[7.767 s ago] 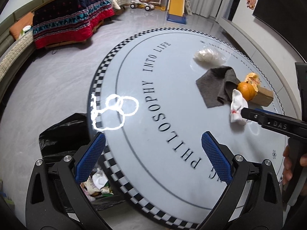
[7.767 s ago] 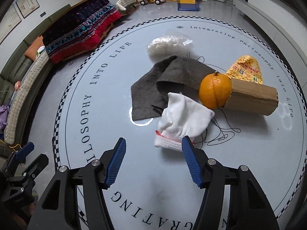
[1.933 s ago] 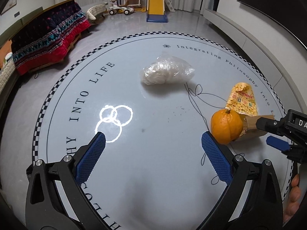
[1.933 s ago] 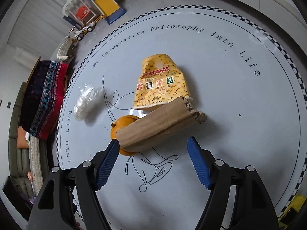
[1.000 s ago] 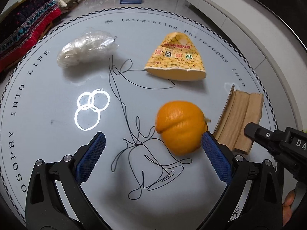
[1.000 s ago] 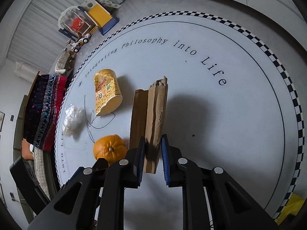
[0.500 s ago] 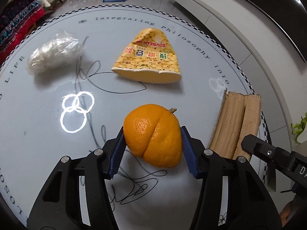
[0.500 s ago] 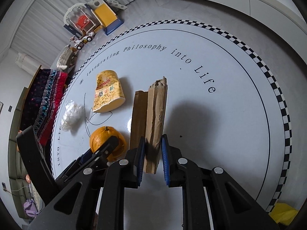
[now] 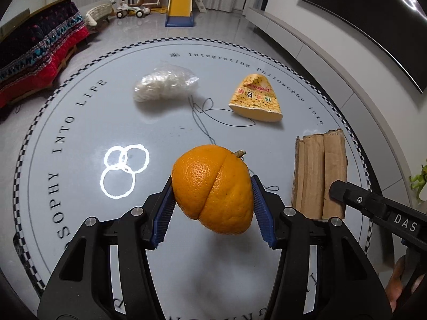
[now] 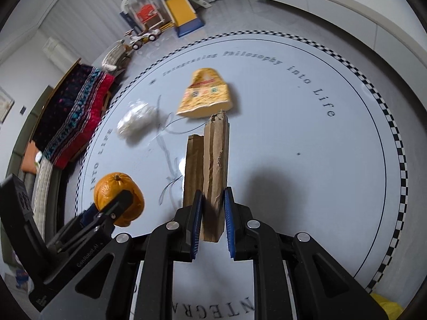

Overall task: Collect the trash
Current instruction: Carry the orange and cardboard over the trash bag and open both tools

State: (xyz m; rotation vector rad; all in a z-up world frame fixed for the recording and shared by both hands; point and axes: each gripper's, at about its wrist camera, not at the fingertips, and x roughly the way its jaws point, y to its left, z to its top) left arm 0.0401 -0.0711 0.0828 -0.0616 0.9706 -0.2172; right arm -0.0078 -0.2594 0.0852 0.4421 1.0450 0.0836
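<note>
My left gripper is shut on an orange, which hangs clear above the round white table. The orange also shows low at the left of the right wrist view, between the left gripper's fingers. My right gripper is shut on a folded brown cardboard piece, held upright off the table; the same cardboard appears at the right of the left wrist view. A yellow soybean wrapper and a crumpled clear plastic bag lie on the table.
A black line drawing and printed lettering mark the table top, whose rim is checkered. Beyond the table are a red and dark patterned blanket, a toy slide and a low white wall ledge. A hand holds the right gripper.
The left gripper closed on the orange and lifted it off the table. The right gripper raised the cardboard and rolled, and both pulled back from the wrapper and bag.
</note>
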